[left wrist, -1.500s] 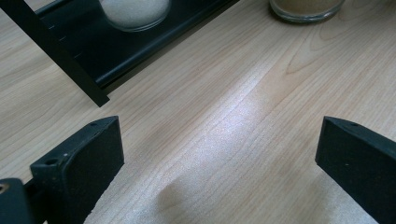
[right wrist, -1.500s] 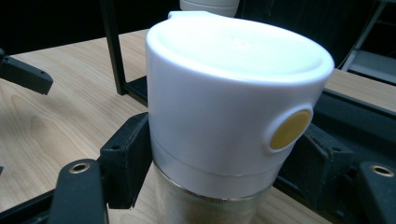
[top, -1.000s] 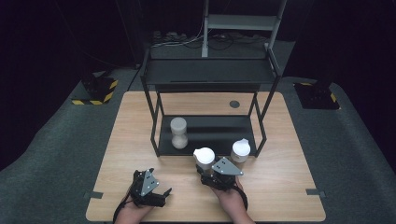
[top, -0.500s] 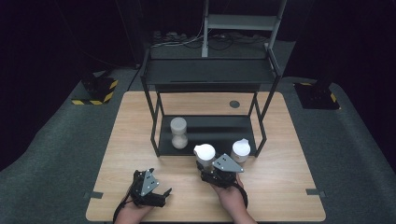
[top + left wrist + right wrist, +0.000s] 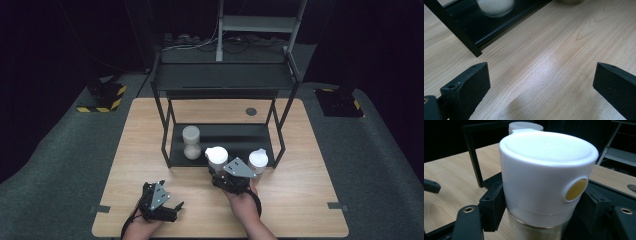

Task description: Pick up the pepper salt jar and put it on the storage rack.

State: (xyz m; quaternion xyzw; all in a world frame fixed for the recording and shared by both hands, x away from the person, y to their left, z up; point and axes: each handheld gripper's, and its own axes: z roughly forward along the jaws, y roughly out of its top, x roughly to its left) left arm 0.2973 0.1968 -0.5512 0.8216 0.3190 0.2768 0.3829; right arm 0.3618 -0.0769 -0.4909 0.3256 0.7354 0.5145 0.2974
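A jar with a white flip cap and a yellow dot on its side stands upright between the jaws of my right gripper, which is shut on the jar's body below the cap. From above, that jar sits at the front edge of the black rack's lower shelf, with my right gripper just behind it. A second white-capped jar stands to its right. A capless jar of pale powder stands on the shelf's left part. My left gripper rests open over the table, nothing between its jaws.
The black two-level rack stands on the wooden table, its front left leg close ahead of my left gripper. A round hole marks the table's back. Bare wood lies around both hands.
My right gripper has lifted slightly with the white-capped jar in it. The left gripper has stayed where it was.
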